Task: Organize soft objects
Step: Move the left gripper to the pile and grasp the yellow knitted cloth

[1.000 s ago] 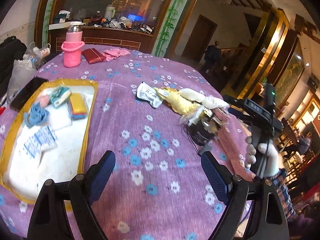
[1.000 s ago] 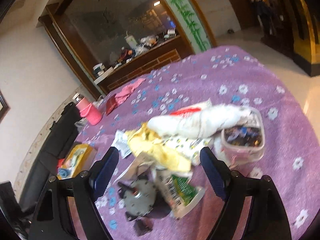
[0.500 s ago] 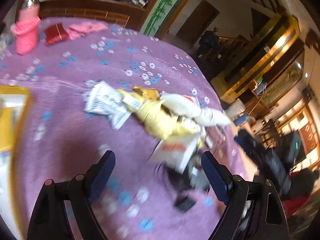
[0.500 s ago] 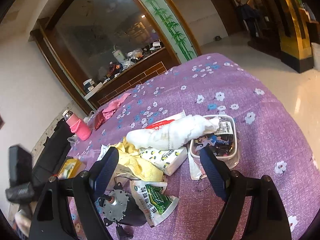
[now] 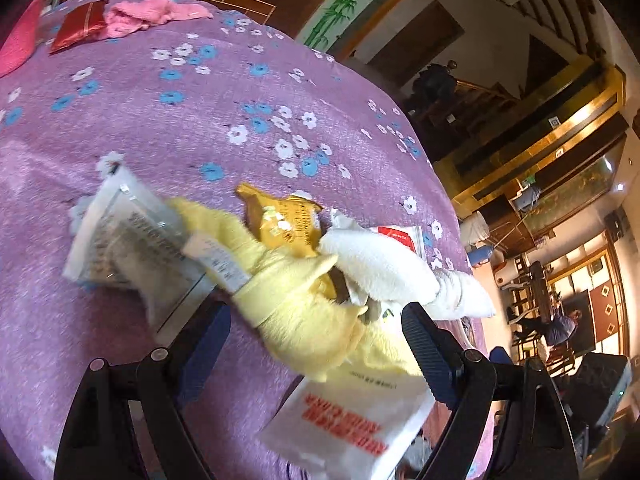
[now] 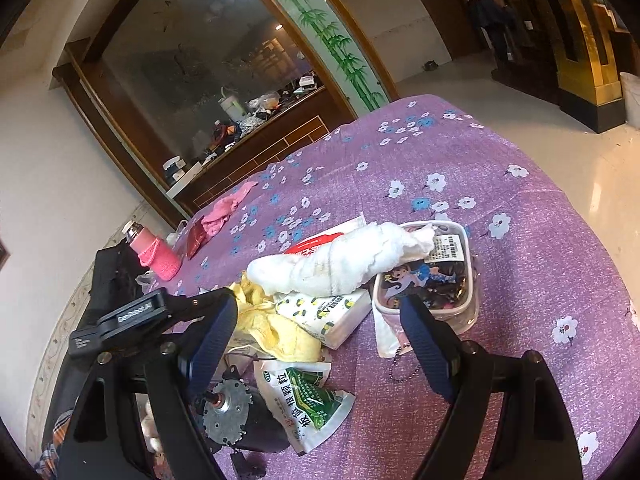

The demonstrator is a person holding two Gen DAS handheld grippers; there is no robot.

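Observation:
A yellow cloth [image 5: 304,320] lies in a pile on the purple flowered tablecloth [image 5: 180,120], with a rolled white towel [image 5: 384,268] across it. My left gripper [image 5: 316,340] is open, its jaws either side of the yellow cloth, close above it. In the right wrist view the white towel [image 6: 340,260] rests on a plastic box [image 6: 436,280] and a tissue pack [image 6: 328,316], with the yellow cloth [image 6: 276,332] beside them. My right gripper [image 6: 316,336] is open and empty above the pile. The left gripper's body [image 6: 132,316] shows at left.
Packets lie in the pile: a clear one [image 5: 128,240], a golden one [image 5: 284,224], a white-and-red one [image 5: 352,416], a green one [image 6: 308,396]. A small motor [image 6: 236,416] sits nearby. A pink cloth [image 5: 152,14], red pouch [image 5: 80,26] and pink bottle [image 6: 156,256] lie far off.
My left gripper has swung right from the tray area and come down close over the yellow cloth. My right gripper has drawn back and risen a little from the pile.

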